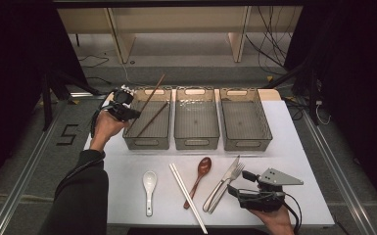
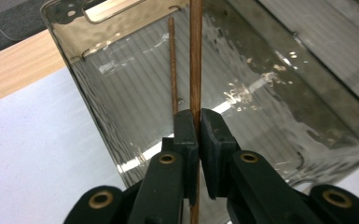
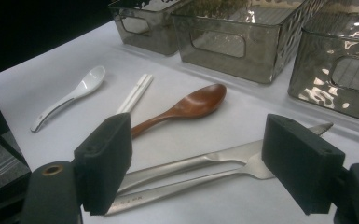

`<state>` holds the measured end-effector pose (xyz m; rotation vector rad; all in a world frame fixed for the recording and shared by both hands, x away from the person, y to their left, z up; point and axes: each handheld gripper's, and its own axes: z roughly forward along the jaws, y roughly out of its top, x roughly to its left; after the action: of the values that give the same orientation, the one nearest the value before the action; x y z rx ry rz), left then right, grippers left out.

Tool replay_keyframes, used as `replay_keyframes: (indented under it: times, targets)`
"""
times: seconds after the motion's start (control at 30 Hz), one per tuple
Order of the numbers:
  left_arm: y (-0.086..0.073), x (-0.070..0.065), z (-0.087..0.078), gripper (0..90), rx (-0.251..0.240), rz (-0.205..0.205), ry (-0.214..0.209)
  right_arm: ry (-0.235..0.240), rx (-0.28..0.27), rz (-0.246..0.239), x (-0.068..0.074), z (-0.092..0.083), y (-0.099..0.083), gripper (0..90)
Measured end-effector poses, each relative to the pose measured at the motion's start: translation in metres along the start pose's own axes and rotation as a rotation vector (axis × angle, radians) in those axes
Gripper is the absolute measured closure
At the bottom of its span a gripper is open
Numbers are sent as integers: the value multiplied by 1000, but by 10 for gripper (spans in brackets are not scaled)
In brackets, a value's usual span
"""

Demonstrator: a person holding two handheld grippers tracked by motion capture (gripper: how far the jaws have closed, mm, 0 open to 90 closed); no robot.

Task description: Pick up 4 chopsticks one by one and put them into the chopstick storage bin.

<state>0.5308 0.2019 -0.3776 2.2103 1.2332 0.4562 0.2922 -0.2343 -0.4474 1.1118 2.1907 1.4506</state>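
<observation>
Two brown wooden chopsticks are the main thing going on here. One brown chopstick (image 2: pixel 196 60) is pinched between the left gripper (image 1: pixel 127 113) jaws, which sit almost closed on it, and in the left gripper view it runs straight up the middle of the frame from the pads. It pokes up and out over the far rim of the left bin (image 1: pixel 147 143), upper left of centre in the high view. The second brown chopstick (image 1: pixel 152 120) lies slanted inside that same bin, just beside the held one in the left gripper view.

That left bin is the first of three smoky see-through bins in a row across the middle of the high view; the middle bin (image 1: pixel 197 143) and right bin (image 1: pixel 247 145) look empty as far as I can tell.

Lower down on the white mat (image 1: pixel 303 161) there's a white ceramic spoon (image 1: pixel 149 188), a pair of white chopsticks (image 1: pixel 188 196), a brown wooden spoon (image 1: pixel 199 178), then a knife (image 1: pixel 223 183) and fork (image 1: pixel 230 186) lying side by side, touching.

Down at the lower right, the right gripper (image 1: pixel 239 182) sits with jaws spread wide, holding nothing, right by the knife and fork. In the right gripper view both lie between the two pads.
</observation>
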Motion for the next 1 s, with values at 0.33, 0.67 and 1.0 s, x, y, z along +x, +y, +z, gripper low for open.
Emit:
replay_keyframes:
  times: [0.33,0.67,1.0]
  targets:
    - [-5,1,11,850,14,-29,-4,1,-1,-2,0,0,0,253]
    - [-12,2,20,848,36,-54,-3,1,-1,-2,0,0,0,253]
    - [-15,1,20,643,35,-123,-39,2,0,0,0,0,0,253]
